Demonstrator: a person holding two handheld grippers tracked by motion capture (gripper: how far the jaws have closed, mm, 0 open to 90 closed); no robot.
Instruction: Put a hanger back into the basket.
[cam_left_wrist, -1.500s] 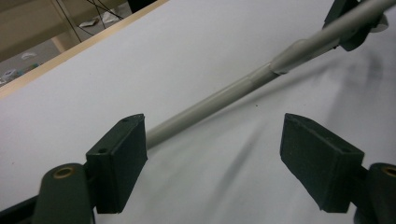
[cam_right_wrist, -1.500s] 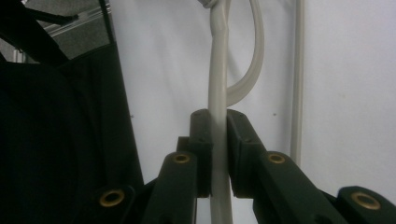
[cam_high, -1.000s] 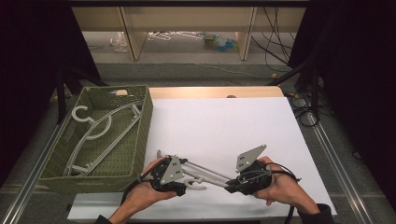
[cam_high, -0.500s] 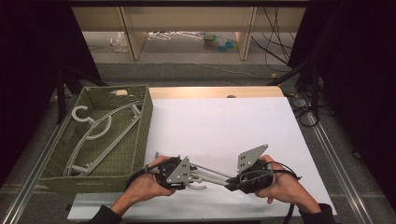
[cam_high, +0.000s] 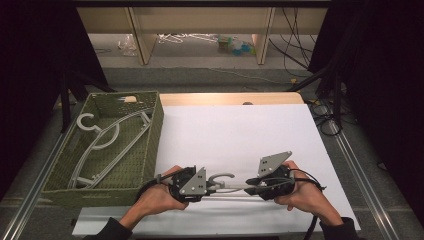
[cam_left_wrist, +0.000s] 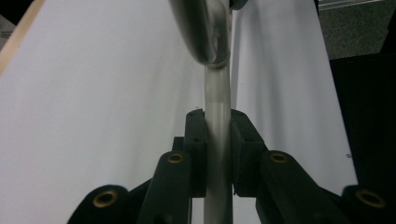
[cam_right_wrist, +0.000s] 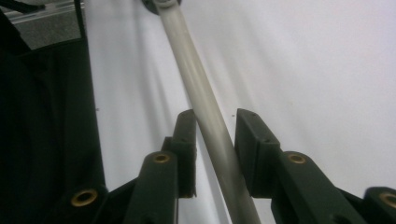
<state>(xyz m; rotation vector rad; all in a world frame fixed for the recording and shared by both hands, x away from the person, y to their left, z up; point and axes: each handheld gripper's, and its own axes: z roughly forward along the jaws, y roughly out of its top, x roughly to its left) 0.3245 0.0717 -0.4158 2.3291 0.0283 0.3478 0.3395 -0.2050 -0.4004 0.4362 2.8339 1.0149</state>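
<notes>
1. Hanger (cam_high: 226, 184): grey, smooth, rounded plastic rod with a curved hook, lying low over the white sheet (cam_high: 240, 140) near the table's front edge, between the two grippers.
2. Left gripper (cam_left_wrist: 217, 140): black jaws drawn narrow and pressed against both sides of the hanger's straight bar, which runs up between them to a glossy curved section.
3. Right gripper (cam_right_wrist: 215, 140): jaws partly open; the bar passes diagonally between them, close to the left jaw, with a gap at the right jaw. Whether it grips cannot be told.
4. Long axis: roughly left-to-right in the high view, hook opening toward the person.
5. Woven olive-green basket (cam_high: 150, 145) stands at the sheet's left edge, containing more grey hangers (cam_high: 102, 142).
</notes>
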